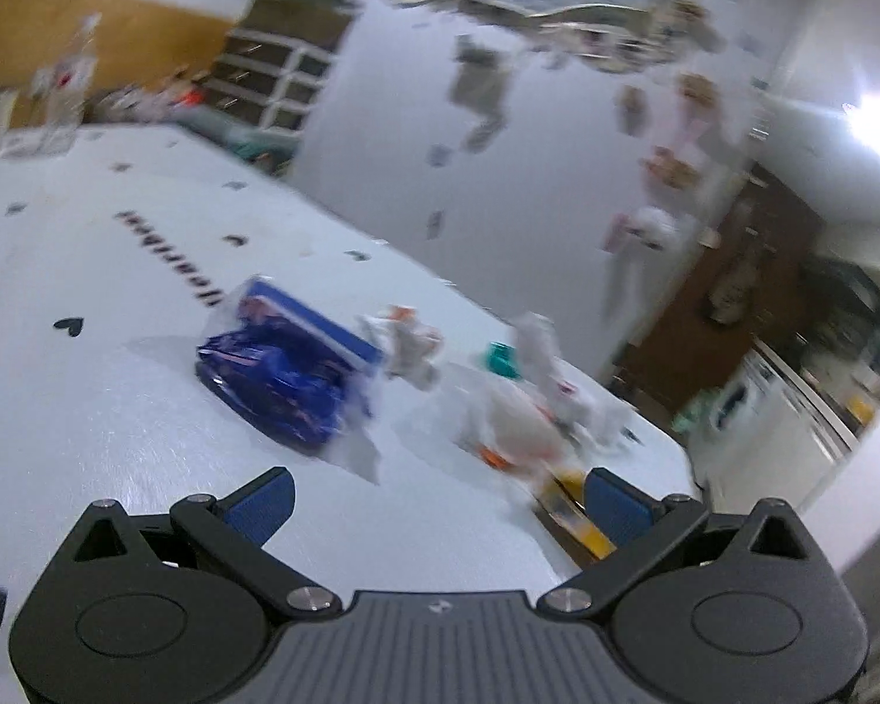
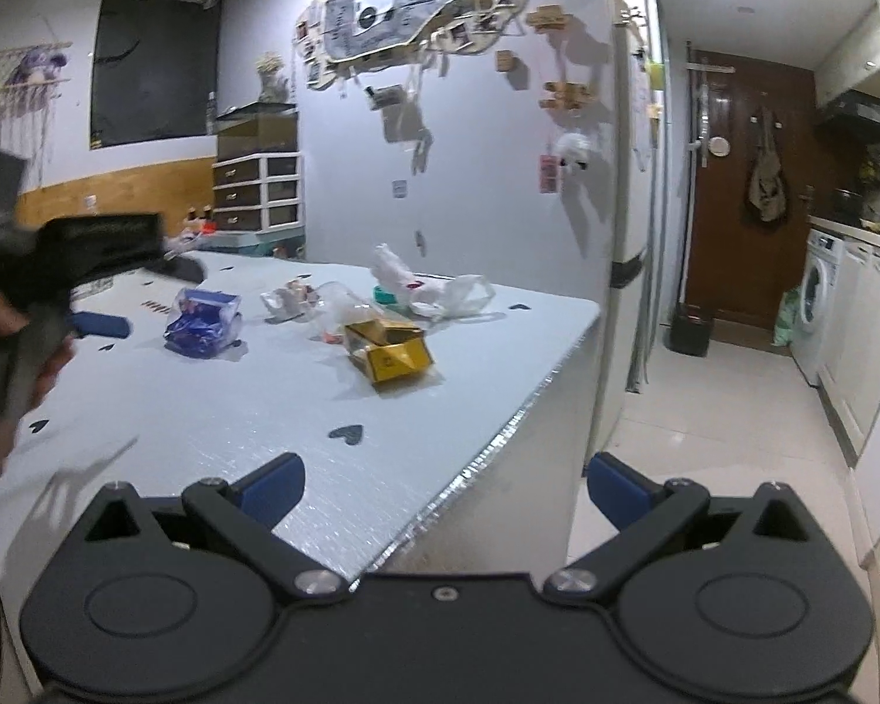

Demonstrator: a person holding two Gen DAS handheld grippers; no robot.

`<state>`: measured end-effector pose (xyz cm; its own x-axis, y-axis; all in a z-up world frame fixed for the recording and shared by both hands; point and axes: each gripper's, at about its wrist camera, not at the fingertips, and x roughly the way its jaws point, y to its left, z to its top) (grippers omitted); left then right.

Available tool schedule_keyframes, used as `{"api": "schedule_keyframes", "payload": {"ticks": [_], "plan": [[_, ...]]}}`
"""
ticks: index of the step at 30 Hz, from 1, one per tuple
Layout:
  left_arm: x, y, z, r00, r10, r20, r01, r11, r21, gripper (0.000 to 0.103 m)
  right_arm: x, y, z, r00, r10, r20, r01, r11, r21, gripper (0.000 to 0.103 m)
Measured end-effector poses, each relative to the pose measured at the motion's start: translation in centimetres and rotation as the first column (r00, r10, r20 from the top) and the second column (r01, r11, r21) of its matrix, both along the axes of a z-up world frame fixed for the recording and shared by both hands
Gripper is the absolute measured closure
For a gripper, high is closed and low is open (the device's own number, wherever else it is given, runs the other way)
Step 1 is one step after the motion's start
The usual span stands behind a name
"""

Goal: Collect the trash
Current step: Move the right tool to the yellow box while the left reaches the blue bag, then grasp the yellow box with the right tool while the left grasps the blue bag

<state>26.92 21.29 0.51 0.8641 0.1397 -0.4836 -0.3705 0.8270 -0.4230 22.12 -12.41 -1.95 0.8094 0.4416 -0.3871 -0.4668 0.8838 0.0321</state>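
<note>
Both grippers, left (image 1: pixel 437 504) and right (image 2: pixel 443 490), gaped empty. The blue wrapper (image 1: pixel 276 378) lay nearest the left; a low, level approach seemed best.

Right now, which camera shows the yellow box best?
The right wrist view: the yellow box sits sharp and whole on the table. In the left wrist view it is blurred and partly hidden behind a finger.

blue wrapper (image 2: pixel 202 322): glossy crinkled plastic film
yellow box (image 2: pixel 394 347): shiny card
table cover (image 2: pixel 217 410): matt, finely textured
bag (image 2: pixel 452 293): thin white plastic
</note>
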Motion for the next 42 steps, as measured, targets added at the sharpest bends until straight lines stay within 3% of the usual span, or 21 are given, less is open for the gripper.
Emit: {"api": "schedule_keyframes", "payload": {"ticks": [6,12,17,24,30,39,42], "plan": [[5.3,4.7,-1.7,0.984,0.156,-0.087,-0.166,0.978,-0.123,0.000,1.5,1.2,0.2,1.000,0.028,0.001,-0.028,0.999,-0.018,0.000],[8.6,7.8,-3.1,0.946,0.294,-0.139,-0.320,0.918,-0.233,0.000,2.9,1.9,-0.1,0.999,0.038,-0.010,-0.039,0.999,-0.036,0.000],[10.8,8.9,-3.8,0.927,0.347,-0.142,-0.372,0.896,-0.242,0.000,4.2,2.2,-0.3,0.999,0.039,-0.019,-0.040,0.998,-0.048,0.000],[11.9,8.9,-4.4,0.937,0.342,-0.064,-0.348,0.921,-0.175,0.002,6.5,3.5,0.1,0.998,0.061,-0.023,-0.063,0.997,-0.054,0.000],[12.9,8.4,-4.7,0.951,0.304,-0.059,-0.306,0.952,-0.026,0.018,9.5,6.7,0.8,0.992,0.126,-0.014,-0.127,0.986,-0.107,0.000],[12.9,8.5,-5.1,0.963,0.266,-0.048,-0.266,0.964,0.019,0.035,15.8,12.5,0.0,0.983,0.179,-0.047,-0.184,0.966,-0.179,0.000],[12.9,8.2,-5.3,0.967,0.251,-0.046,-0.250,0.968,0.027,0.052,18.1,13.5,-0.2,0.984,0.162,-0.077,-0.173,0.973,-0.156,0.000]]}}
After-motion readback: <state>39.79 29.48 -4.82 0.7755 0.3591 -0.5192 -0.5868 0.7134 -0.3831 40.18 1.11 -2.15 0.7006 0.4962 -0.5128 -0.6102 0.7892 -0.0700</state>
